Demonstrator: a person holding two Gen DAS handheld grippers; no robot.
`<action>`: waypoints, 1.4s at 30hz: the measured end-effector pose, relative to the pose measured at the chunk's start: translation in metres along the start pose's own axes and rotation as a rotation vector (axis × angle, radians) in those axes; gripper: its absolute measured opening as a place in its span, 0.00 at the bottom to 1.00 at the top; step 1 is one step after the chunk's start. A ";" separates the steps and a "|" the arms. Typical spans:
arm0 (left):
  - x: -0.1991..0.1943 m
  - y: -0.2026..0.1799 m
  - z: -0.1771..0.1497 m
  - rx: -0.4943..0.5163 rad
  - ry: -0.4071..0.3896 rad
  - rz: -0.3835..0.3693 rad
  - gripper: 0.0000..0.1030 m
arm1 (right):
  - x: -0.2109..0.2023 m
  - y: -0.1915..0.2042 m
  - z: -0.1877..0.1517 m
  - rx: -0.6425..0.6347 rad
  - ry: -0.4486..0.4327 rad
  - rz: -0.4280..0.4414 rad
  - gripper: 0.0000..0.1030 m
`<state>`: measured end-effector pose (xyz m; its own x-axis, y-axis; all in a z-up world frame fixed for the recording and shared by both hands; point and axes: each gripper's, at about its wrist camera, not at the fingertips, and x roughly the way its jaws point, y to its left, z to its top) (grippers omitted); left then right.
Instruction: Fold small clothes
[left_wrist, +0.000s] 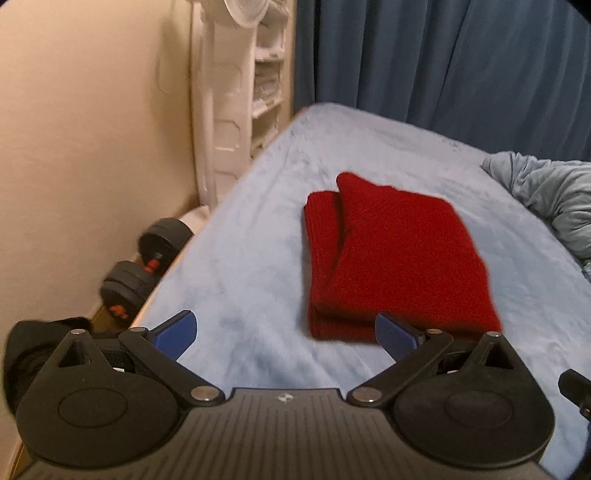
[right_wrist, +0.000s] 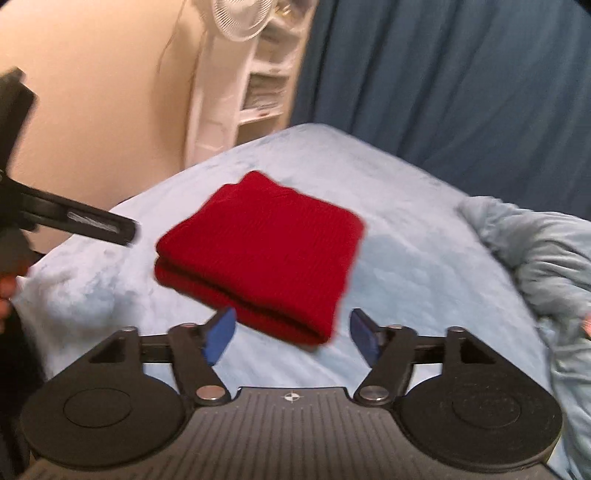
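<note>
Basically folded: red knit garment (left_wrist: 391, 254) lies flat on bed (left_wrist: 240, 258). Left gripper (left_wrist: 286, 336) and right gripper (right_wrist: 293, 332) both spread wide, empty. Risk: a blue pad snagging the near edge would likely undo the fold.

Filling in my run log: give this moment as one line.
left gripper: open, empty | right gripper: open, empty | red garment: folded, lying on blue bedsheet

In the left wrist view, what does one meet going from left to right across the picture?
Dumbbell → white fan stand → red folded garment → crumpled grey-blue blanket.
</note>
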<state>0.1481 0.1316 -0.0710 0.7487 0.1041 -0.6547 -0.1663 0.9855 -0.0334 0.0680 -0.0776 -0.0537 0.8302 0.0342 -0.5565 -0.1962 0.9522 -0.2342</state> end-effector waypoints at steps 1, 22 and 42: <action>-0.016 -0.001 -0.005 0.002 0.001 -0.006 1.00 | -0.010 -0.004 -0.005 0.021 -0.008 -0.020 0.76; -0.128 -0.041 -0.024 0.069 -0.018 0.041 1.00 | -0.075 -0.053 -0.031 0.311 -0.062 0.053 0.77; -0.124 -0.034 -0.024 0.062 0.018 0.058 1.00 | -0.062 -0.053 -0.032 0.331 -0.023 0.077 0.77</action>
<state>0.0461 0.0817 -0.0066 0.7273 0.1599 -0.6674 -0.1688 0.9843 0.0518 0.0103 -0.1395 -0.0322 0.8317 0.1132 -0.5436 -0.0820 0.9933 0.0814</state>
